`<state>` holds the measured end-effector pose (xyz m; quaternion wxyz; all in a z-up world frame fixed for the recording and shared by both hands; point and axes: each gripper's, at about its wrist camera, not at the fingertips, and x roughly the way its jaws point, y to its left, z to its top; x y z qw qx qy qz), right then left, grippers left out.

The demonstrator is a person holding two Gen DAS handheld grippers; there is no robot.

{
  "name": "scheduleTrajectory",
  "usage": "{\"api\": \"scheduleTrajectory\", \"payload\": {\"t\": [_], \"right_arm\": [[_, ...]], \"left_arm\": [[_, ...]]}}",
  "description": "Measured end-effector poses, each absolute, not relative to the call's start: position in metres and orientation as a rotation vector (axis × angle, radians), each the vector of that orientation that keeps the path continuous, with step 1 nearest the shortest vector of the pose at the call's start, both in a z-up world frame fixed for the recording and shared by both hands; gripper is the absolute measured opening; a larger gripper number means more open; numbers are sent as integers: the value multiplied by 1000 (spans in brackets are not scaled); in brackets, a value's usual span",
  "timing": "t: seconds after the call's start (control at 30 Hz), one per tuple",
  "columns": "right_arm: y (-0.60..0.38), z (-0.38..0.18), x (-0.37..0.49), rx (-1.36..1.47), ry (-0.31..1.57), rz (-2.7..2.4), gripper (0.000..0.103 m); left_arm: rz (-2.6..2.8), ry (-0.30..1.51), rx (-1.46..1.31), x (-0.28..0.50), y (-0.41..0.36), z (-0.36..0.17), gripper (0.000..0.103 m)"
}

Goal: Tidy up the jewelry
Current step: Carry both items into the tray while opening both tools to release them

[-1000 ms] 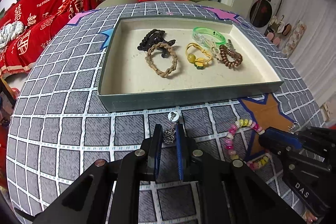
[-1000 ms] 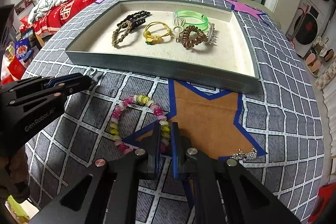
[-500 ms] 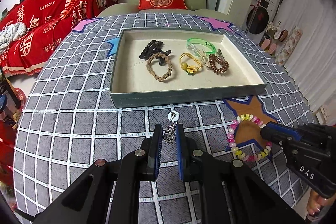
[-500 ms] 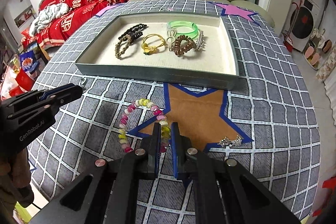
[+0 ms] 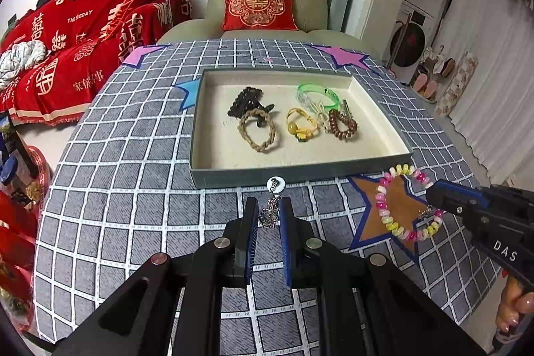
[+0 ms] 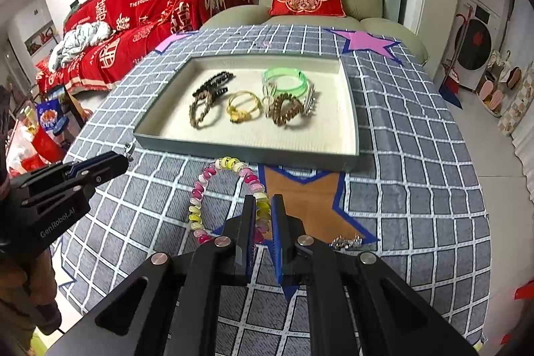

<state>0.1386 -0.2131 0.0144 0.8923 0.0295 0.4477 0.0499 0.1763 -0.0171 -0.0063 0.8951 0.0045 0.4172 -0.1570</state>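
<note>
Our left tongs point(image 5: 269, 216) pinch a silver charm point(image 5: 271, 209); our right tongs point(image 6: 262, 216) clamp the bead bracelet point(image 6: 200, 186) above the counter point(image 6: 417, 155).

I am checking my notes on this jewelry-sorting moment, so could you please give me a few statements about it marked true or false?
1. The right gripper is shut on the pink and yellow beaded bracelet. True.
2. The left gripper is open with nothing between its jaws. False: it is shut on a small silver charm.
3. The green bangle lies on the tablecloth beside the tray. False: it lies inside the tray.
4. A small silver piece lies on the brown star, outside the tray. True.
5. The tray has no jewelry in it. False: several pieces lie in it, among them a braided tan bracelet.
</note>
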Motion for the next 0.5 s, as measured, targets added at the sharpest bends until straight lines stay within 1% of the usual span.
{"api": "scheduleTrajectory", "payload": {"t": [0.5], "right_arm": [[-222, 40, 168, 73, 875, 108, 10]], "left_arm": [[-307, 835, 26, 201, -14, 10, 21]]}}
